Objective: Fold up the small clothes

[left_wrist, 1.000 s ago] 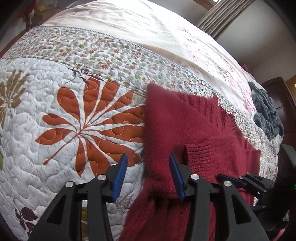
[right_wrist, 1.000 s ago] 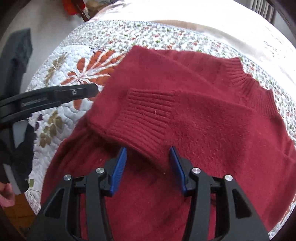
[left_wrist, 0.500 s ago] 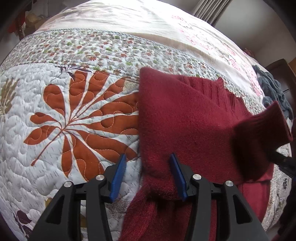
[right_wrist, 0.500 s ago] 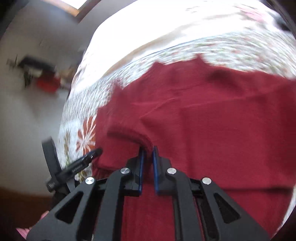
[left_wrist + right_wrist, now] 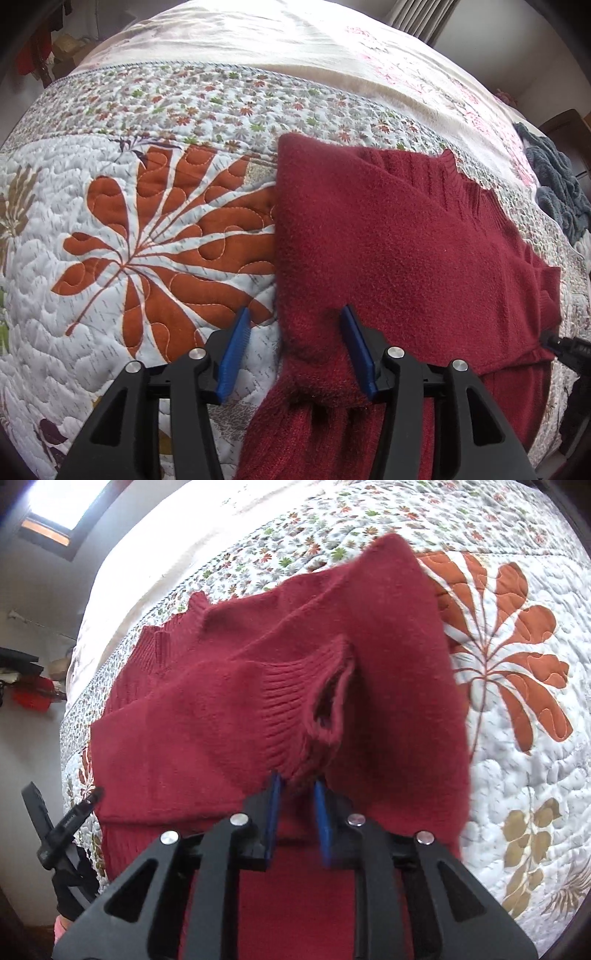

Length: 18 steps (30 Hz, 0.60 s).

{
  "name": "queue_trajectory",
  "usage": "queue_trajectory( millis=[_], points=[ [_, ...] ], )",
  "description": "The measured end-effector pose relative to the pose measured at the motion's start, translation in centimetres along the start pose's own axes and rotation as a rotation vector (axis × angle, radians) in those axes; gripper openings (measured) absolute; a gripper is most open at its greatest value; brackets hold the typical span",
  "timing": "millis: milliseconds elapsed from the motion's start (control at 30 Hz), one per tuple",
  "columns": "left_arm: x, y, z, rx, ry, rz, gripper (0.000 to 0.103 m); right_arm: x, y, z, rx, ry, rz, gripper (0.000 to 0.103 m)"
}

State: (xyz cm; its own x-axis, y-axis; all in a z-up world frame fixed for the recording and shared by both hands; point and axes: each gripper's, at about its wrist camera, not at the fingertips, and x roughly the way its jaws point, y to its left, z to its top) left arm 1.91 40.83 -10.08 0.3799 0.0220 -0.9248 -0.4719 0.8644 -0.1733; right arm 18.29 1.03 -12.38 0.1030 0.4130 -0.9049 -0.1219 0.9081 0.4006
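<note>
A dark red knitted sweater (image 5: 388, 240) lies on the quilted bed cover (image 5: 147, 369), collar toward the far right. My left gripper (image 5: 295, 350) is open and low, its fingers straddling the sweater's left edge near the hem. In the right wrist view the sweater (image 5: 184, 738) fills the middle. My right gripper (image 5: 297, 794) is narrowly shut on the ribbed sleeve cuff (image 5: 288, 701), which stands up with its mouth gaping. The right gripper's tip (image 5: 565, 347) shows at the sweater's right edge, and the left gripper (image 5: 70, 819) shows at the lower left.
A grey-blue garment (image 5: 554, 177) lies bunched at the bed's far right, near dark wooden furniture (image 5: 565, 122). Cream bedding (image 5: 258, 48) stretches beyond the floral border. The bed's edge and a wall with a red object (image 5: 33, 698) are at the left of the right wrist view.
My right gripper shut on the sleeve cuff, lifted it and swung it across the sweater, its view turning sharply. The left gripper stayed open and edged slightly forward along the sweater's edge.
</note>
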Motion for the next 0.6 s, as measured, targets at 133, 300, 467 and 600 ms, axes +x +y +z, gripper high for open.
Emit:
queue_trajectory(
  millis=[133, 300, 467, 600],
  points=[
    [-2.3, -2.3, 1.0, 0.053, -0.086, -0.041, 0.052, -1.0, -1.5, 0.7, 0.062, -0.031, 0.098, 0.070],
    [-1.0, -6.5, 1.5, 0.146, -0.066, -0.124, 0.052, 0.5, -3.4, 2.8, 0.149, -0.003, 0.162, 0.058],
    [2.2, -7.6, 1.2, 0.168, 0.001, -0.102, 0.052, 1.5, -3.9, 5.4, 0.117, 0.007, 0.171, 0.008],
    [2.6, -7.6, 0.7, 0.180, -0.003, -0.097, 0.052, -1.7, -2.4, 5.5, -0.010, -0.075, 0.189, 0.006]
  ],
)
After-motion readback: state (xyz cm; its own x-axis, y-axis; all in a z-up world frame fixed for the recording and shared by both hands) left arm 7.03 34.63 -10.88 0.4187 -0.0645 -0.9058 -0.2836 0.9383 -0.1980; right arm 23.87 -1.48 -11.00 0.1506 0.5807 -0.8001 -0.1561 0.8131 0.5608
